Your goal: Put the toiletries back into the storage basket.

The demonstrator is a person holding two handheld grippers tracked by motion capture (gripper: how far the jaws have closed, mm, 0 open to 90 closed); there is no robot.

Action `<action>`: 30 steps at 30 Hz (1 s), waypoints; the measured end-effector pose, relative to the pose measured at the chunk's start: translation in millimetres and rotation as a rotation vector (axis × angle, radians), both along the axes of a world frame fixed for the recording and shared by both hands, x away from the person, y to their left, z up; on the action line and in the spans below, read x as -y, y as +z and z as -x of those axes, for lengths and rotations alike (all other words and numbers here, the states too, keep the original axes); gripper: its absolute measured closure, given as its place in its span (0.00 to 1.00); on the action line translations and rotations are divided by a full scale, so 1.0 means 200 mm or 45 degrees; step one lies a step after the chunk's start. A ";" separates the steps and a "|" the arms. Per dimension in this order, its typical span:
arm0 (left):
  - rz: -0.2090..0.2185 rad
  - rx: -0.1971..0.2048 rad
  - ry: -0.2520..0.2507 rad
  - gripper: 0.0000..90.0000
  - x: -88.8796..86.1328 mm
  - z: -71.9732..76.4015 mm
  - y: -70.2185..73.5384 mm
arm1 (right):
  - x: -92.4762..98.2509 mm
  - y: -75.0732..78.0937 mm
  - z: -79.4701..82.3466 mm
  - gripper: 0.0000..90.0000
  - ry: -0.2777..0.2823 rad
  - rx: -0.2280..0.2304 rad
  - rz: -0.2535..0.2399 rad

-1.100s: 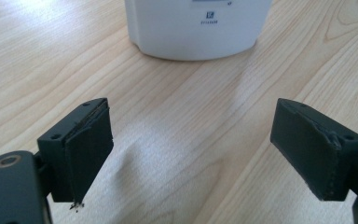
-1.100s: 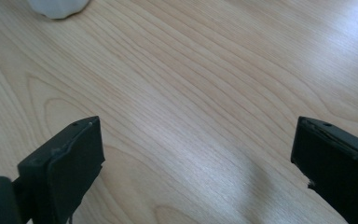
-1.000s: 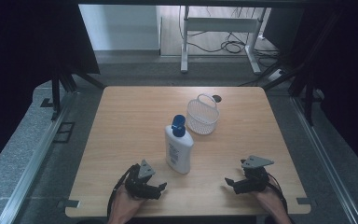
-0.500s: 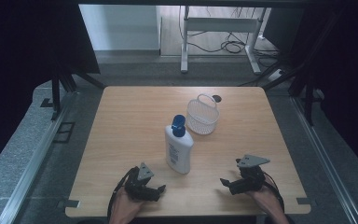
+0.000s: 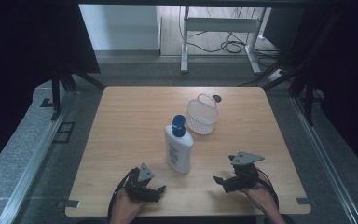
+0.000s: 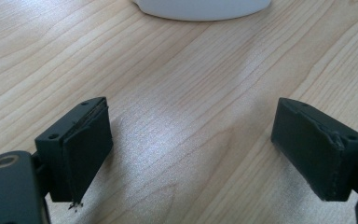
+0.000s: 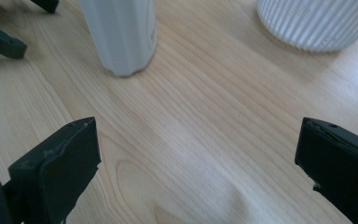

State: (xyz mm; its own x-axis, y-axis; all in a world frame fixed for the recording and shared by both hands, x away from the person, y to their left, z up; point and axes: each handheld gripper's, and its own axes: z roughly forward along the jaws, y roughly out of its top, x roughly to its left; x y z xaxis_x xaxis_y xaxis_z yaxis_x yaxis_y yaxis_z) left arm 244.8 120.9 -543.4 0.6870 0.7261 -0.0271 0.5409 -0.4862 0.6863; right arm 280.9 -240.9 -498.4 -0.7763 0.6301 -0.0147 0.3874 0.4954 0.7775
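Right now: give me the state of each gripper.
Left gripper: open, holding nothing, near the bottle.
Right gripper: open, holding nothing.

I see a white plastic bottle with a blue cap (image 5: 178, 144) standing upright mid-counter, and a white ribbed plastic basket with a handle (image 5: 203, 115) just behind it, apart.
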 end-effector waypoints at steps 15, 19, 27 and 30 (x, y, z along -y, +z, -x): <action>-0.002 0.000 0.008 0.13 0.00 0.00 0.00 | -0.17 0.08 -0.06 0.00 0.085 -0.007 -0.013; 0.001 0.002 0.010 0.13 0.00 0.00 0.00 | -0.24 0.11 -0.08 0.02 0.086 -0.009 -0.028; -0.005 0.001 0.008 0.13 0.00 0.00 0.00 | -0.33 0.16 -0.11 0.06 0.103 -0.016 -0.075; -0.007 0.000 0.007 0.13 0.00 0.00 0.00 | -0.36 0.17 -0.13 0.06 0.110 -0.019 -0.088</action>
